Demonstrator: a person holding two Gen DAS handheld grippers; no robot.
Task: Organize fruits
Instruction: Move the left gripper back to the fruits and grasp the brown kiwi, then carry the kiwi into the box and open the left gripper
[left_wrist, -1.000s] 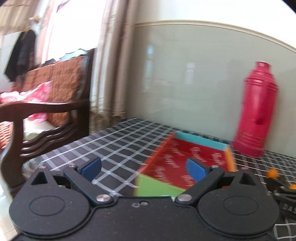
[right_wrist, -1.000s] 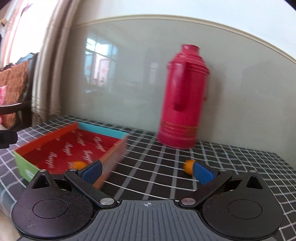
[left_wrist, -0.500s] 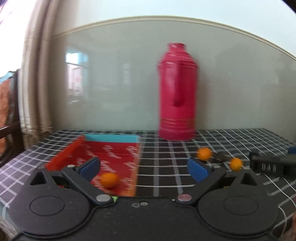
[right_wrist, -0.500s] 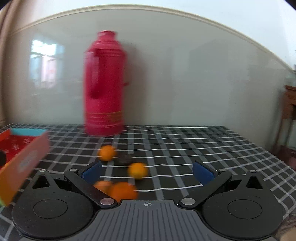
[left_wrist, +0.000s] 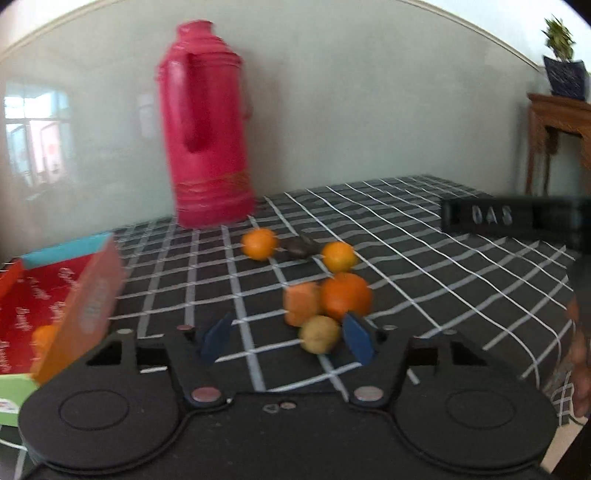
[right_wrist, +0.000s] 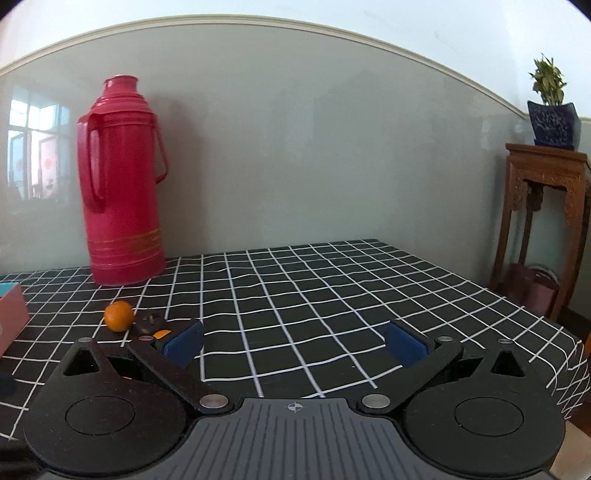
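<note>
- Six pieces of fruit lie loose on your black table with the white grid cloth (left_wrist: 424, 236): a small round orange citrus (left_wrist: 259, 243) nearest the tall crimson plastic thermos flask (left_wrist: 207, 129), a dark wrinkled fruit (left_wrist: 300, 246) beside it, a second orange citrus (left_wrist: 339, 256), a larger deep-orange fruit (left_wrist: 345, 295), a blocky orange piece (left_wrist: 301, 302) and a pale yellow round fruit (left_wrist: 320, 334).
- One more orange fruit (left_wrist: 43, 338) already sits in the red cardboard tray with coloured walls (left_wrist: 92, 295), at your left.
- Your left claw (left_wrist: 288, 341): blue pads spread apart, empty, the yellow fruit just inside its right pad.
- Your right claw (right_wrist: 293, 341): spread apart, empty, over bare cloth, the fruit off to its left.
- Risks, as judged: the fruits crowd and touch, so closing on the yellow one may nudge its neighbours rolling; round skins can squirt from flat pads; the left view is blurred, so your aim may be off.
</note>
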